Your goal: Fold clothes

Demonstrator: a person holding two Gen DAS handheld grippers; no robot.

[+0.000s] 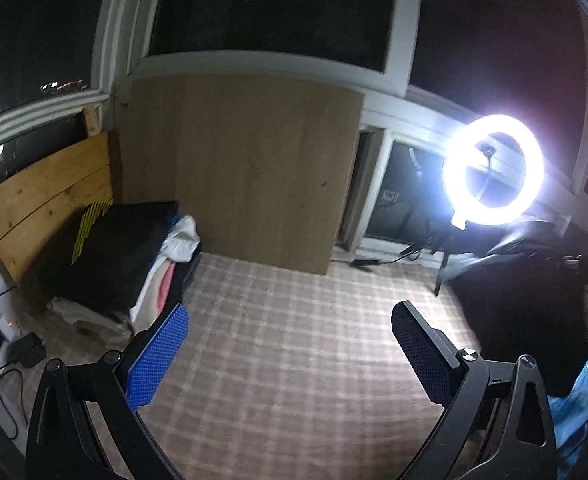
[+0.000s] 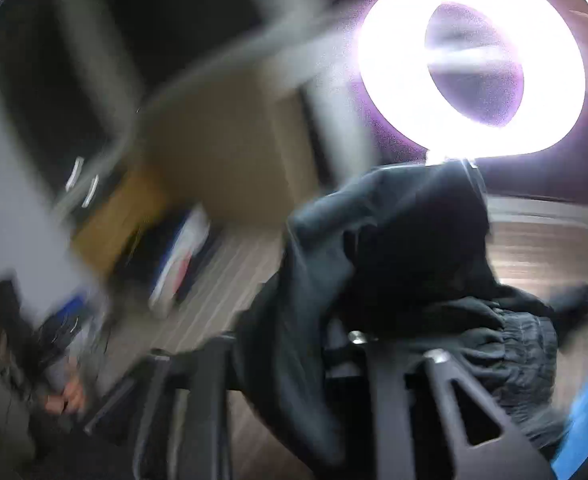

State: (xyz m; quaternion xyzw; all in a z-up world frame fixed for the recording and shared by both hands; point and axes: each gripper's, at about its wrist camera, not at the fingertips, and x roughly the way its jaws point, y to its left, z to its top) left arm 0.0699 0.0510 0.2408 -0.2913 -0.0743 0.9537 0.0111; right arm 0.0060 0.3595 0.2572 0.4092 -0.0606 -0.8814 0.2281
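Observation:
My left gripper [image 1: 290, 340] is open and empty, held above the plaid cloth surface [image 1: 294, 340]. A stack of folded clothes [image 1: 126, 256], black on top with white and pink under it, sits at the left. A black garment [image 1: 526, 300] hangs at the right edge. In the blurred right wrist view my right gripper [image 2: 294, 344] is shut on that black garment [image 2: 394, 264], which drapes over the fingers and hides their tips. The stack also shows in the right wrist view [image 2: 182, 260].
A lit ring light [image 1: 492, 170] on a stand is at the back right and glares in the right wrist view [image 2: 470, 64]. A tan board [image 1: 246, 168] and wooden planks [image 1: 50, 192] lean on the window wall. A power strip with cables [image 1: 2, 332] lies at the left.

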